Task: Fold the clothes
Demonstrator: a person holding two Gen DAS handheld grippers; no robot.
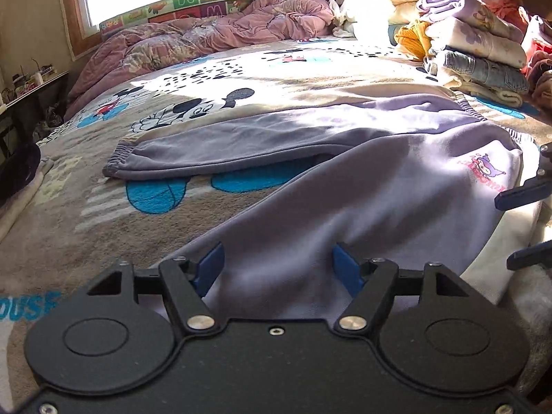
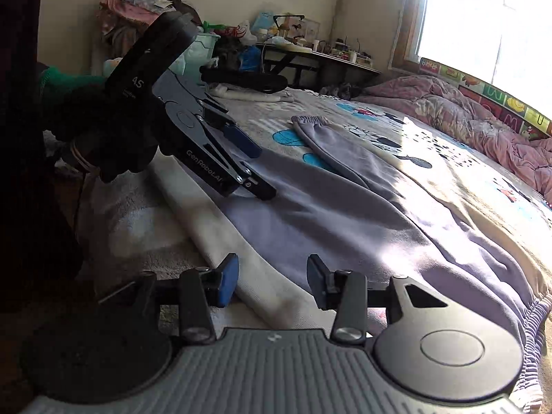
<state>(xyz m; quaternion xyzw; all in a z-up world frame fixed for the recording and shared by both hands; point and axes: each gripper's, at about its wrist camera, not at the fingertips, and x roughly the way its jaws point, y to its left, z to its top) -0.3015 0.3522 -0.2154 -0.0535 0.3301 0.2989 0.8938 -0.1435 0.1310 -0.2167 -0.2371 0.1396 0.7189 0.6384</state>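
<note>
1. Left wrist view: the lavender sweatpants [image 1: 345, 172] lie spread across the middle of the frame on the cartoon-print blanket [image 1: 103, 224] covering the bed, one leg running to the cuff at centre left, the other leg coming down to the bottom centre. The left gripper [image 1: 277, 269] stands released, its jaws wide apart with that near leg's cloth between them but not pinched. Risk: if it closes here, it may catch only the top layer, so the leg would drag unevenly.
2. Same view: the right gripper [image 1: 524, 227] shows at the right edge, parted, near the printed hip. A folded stack of clothes [image 1: 476, 55] sits at upper right; a wide sweep of the pants could knock it.
3. Right wrist view: the right gripper [image 2: 272, 284] sits at bottom centre, jaws apart, grasping nothing, over a cream cloth strip [image 2: 241, 258] beside the pants [image 2: 362, 214]. Risk: it may grab the cream cloth instead of the waistband [image 2: 534, 314].
4. Same view: the left gripper [image 2: 255, 172] hovers at centre left; uneven lifts would twist the fold.
</note>
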